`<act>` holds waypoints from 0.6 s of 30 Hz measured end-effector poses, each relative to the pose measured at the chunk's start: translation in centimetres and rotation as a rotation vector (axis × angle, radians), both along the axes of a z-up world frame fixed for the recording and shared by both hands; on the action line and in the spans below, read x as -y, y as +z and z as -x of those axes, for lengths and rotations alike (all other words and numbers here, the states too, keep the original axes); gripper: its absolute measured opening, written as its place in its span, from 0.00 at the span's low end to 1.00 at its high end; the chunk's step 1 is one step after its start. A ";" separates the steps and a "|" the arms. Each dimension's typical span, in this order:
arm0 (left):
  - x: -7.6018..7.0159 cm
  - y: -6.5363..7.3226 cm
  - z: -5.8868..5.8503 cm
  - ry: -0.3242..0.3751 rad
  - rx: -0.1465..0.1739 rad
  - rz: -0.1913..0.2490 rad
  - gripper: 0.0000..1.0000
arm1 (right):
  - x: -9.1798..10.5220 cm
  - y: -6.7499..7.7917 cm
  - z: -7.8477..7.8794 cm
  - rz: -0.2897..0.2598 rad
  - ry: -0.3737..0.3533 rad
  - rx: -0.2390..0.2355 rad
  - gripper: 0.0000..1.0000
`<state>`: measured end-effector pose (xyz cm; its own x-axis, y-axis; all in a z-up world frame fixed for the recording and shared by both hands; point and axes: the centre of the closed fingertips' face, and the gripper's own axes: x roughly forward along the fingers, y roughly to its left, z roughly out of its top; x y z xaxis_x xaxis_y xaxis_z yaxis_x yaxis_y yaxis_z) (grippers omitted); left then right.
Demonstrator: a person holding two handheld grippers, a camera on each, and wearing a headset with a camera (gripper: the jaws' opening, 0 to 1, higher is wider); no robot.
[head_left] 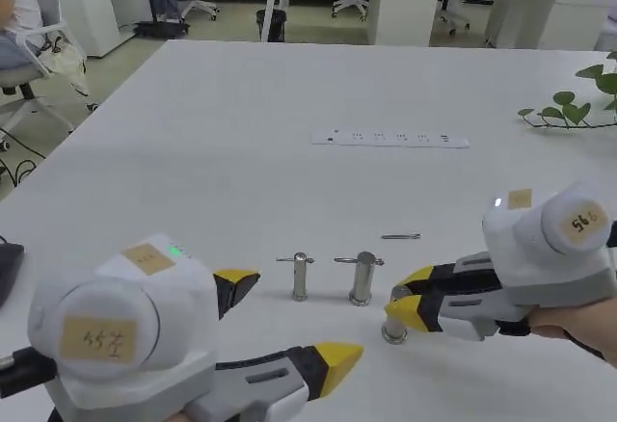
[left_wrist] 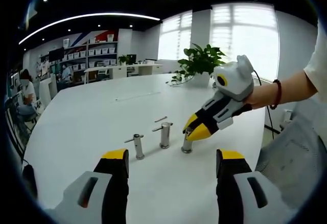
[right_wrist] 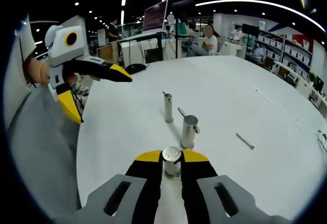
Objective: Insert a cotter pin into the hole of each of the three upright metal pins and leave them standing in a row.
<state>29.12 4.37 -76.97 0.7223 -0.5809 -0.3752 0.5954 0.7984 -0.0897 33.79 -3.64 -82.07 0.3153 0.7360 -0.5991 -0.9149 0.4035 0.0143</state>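
Observation:
Three short metal pins stand upright in a row on the white table (head_left: 289,133). The left pin (head_left: 300,276) and the middle pin (head_left: 362,278) each have a cotter pin through the top. My right gripper (head_left: 403,299) is shut on the third pin (head_left: 393,332), whose top (right_wrist: 171,157) sits between my jaws. A loose cotter pin (head_left: 400,237) lies flat just beyond the row. My left gripper (head_left: 289,321) hovers open near the table's front edge, left of the row, with nothing in it; its fingertips (left_wrist: 116,156) frame the pins from a distance.
A white power strip (head_left: 390,139) lies further back on the table. A leafy plant (head_left: 576,106) reaches in from the right edge. Office chairs, desks and seated people are beyond the table's far side.

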 end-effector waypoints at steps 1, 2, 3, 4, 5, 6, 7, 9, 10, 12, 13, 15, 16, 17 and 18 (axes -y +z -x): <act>0.0 0.0 0.0 -0.001 0.000 0.002 0.69 | 0.0 -0.1 0.1 -0.002 0.000 -0.003 0.14; 0.1 0.0 0.1 0.000 -0.001 0.003 0.69 | 0.0 0.0 0.1 -0.012 0.000 -0.009 0.14; 0.1 0.0 0.1 0.000 -0.002 0.003 0.69 | -0.1 0.0 0.2 -0.022 -0.001 -0.019 0.14; 0.1 0.0 0.1 0.000 -0.002 0.002 0.69 | -0.1 0.0 0.1 -0.022 -0.002 -0.017 0.14; 0.1 0.0 0.1 0.000 -0.003 0.002 0.69 | -0.1 -0.1 0.1 -0.023 0.000 -0.016 0.15; 0.2 -0.1 0.1 -0.001 -0.003 0.003 0.69 | -0.2 -0.1 0.1 -0.027 -0.002 -0.020 0.15; 0.2 -0.1 0.1 -0.001 -0.003 0.003 0.69 | -0.2 -0.1 0.2 -0.028 -0.005 -0.024 0.15; 0.2 -0.1 0.1 -0.001 -0.003 0.002 0.69 | -0.2 -0.1 0.1 -0.032 0.002 -0.021 0.16; 0.2 -0.1 0.1 -0.002 -0.003 0.001 0.69 | -0.3 0.0 0.1 -0.042 0.001 -0.022 0.16; 0.1 -0.1 0.0 0.000 -0.001 -0.003 0.70 | -0.5 0.4 0.3 -0.064 0.012 -0.028 0.19; 0.1 -0.1 0.0 0.000 -0.002 -0.004 0.70 | -0.5 0.6 0.3 -0.068 0.011 -0.026 0.19; 0.0 -0.1 -0.1 0.003 -0.002 -0.005 0.70 | -0.6 1.0 0.3 -0.081 0.014 -0.032 0.20; -0.1 -0.1 -0.1 0.005 -0.002 -0.006 0.70 | -0.6 1.2 0.4 -0.089 0.017 -0.037 0.21; -0.1 -0.1 -0.1 0.006 -0.003 -0.005 0.71 | -0.6 1.4 0.5 -0.091 0.021 -0.036 0.24; -0.1 -0.1 -0.1 0.007 -0.003 -0.004 0.71 | -0.7 1.7 0.5 -0.094 0.025 -0.035 0.25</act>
<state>29.20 4.52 -77.11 0.7251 -0.5742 -0.3801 0.5896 0.8029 -0.0882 33.25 -2.98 -80.33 0.2760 0.7971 -0.5371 -0.9228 0.3760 0.0838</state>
